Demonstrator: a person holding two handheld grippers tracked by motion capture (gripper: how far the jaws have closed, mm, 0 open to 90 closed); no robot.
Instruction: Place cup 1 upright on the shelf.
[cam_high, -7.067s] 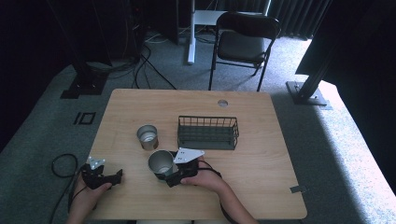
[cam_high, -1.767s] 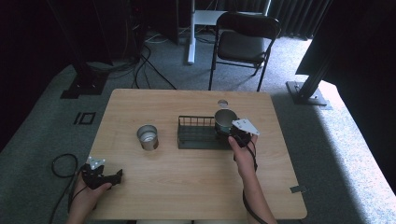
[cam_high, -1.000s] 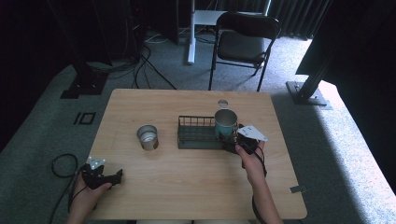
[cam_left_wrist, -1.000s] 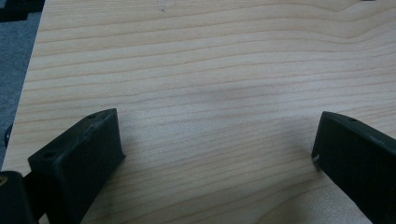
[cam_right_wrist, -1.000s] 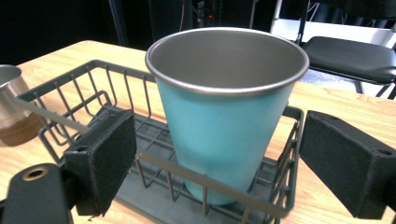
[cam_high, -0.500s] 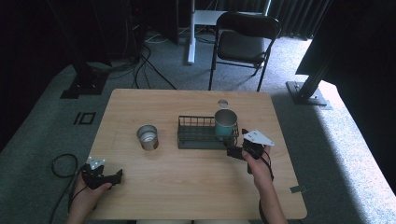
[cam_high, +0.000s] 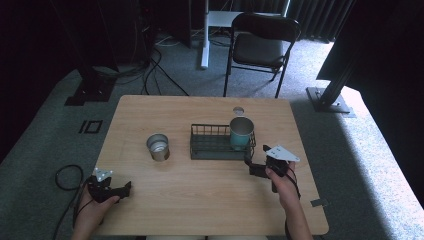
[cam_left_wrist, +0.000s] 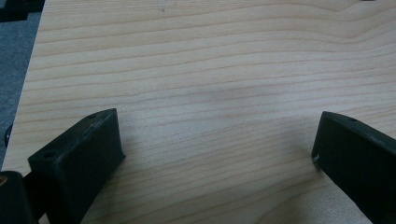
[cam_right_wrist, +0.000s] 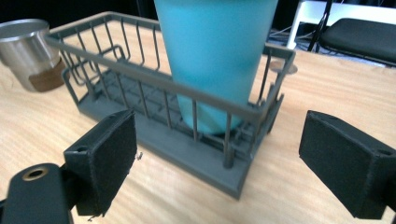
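Placing step, judged near its close: the teal cup (cam_high: 242, 132) stands upright in the right end of the wire basket (cam_high: 210, 148). The right tool (cam_high: 256, 167), jaws spread and empty, sits just beside the basket. The left tool (cam_high: 119, 190), jaws also spread, rests on the tabletop (cam_high: 200, 200). The next move likely calls for reaching the steel cup (cam_high: 158, 146), left of the basket.

left tongs (cam_high: 119, 190): held low at the near-left, jaws spread wide, nothing gripped | right tongs (cam_high: 248, 166): held at the right, jaws spread wide, nothing gripped, forearm extended forward
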